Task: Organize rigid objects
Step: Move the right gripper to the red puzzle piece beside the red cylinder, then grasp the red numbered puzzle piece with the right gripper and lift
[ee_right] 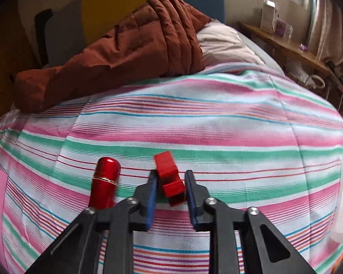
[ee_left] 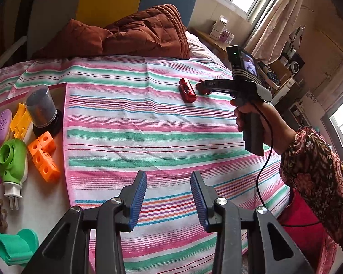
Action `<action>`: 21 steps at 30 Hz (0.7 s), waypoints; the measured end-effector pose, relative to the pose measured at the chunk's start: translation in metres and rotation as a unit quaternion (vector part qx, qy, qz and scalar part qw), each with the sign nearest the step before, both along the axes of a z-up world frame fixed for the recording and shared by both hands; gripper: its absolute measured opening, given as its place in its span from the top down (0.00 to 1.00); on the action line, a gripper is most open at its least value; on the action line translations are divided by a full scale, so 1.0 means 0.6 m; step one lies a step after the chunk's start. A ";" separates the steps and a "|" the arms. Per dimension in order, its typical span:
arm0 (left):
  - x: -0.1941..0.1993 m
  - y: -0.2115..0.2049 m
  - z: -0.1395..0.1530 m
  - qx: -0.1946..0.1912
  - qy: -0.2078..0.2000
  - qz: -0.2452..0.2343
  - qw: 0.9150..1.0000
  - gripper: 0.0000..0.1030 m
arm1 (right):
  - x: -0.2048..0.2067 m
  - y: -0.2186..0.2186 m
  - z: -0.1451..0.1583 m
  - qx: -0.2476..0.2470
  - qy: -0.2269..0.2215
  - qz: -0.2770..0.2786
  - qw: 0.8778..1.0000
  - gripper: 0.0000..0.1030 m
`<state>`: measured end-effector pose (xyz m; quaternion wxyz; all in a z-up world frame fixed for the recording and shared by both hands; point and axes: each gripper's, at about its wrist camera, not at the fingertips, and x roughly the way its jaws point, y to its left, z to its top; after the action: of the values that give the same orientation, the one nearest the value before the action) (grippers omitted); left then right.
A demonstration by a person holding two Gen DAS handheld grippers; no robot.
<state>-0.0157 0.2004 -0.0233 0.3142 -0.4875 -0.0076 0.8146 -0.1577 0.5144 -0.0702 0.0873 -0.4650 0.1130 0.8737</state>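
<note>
Lying at the far left of the left wrist view, a pink-rimmed tray [ee_left: 65, 105] was seen on the striped bedsheet [ee_left: 148, 123], holding a purple oval case [ee_left: 3, 125], a yellow piece [ee_left: 20, 119], a dark cylindrical container [ee_left: 41, 109], orange cubes [ee_left: 44, 155] and a green plug-in device [ee_left: 12, 159]. At the lower centre, the left gripper [ee_left: 168, 201] was held with its blue pads spread and nothing between them. In the upper right of centre, a red metallic tube [ee_left: 187, 90] was seen lying on the sheet, just beside a red plastic piece [ee_left: 203, 86]. In the right wrist view, the right gripper [ee_right: 171, 187] was placed around that red piece, its fingers standing close on either side; whether they were touching it could not be told.
</note>
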 end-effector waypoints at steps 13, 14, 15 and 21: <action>0.003 0.013 -0.008 0.001 -0.004 -0.010 1.000 0.61 | 0.053 0.087 0.024 -0.049 0.062 -0.099 0.992 0.59; 0.003 0.014 -0.009 0.001 -0.005 -0.011 1.000 0.61 | 0.039 0.082 0.024 -0.033 0.053 -0.089 0.994 0.59; 0.003 0.013 -0.010 0.000 -0.006 -0.010 1.000 0.61 | 0.026 0.075 0.020 -0.013 0.038 -0.082 0.996 0.59; 0.001 0.014 -0.002 -0.001 -0.002 -0.009 1.000 0.61 | 0.021 0.056 -0.005 0.049 0.012 -0.089 0.995 0.68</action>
<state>-0.0149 0.2090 -0.0245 0.3211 -0.4891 -0.0034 0.8110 -0.1452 0.5481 -0.0729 0.1858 -0.4380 0.1122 0.8724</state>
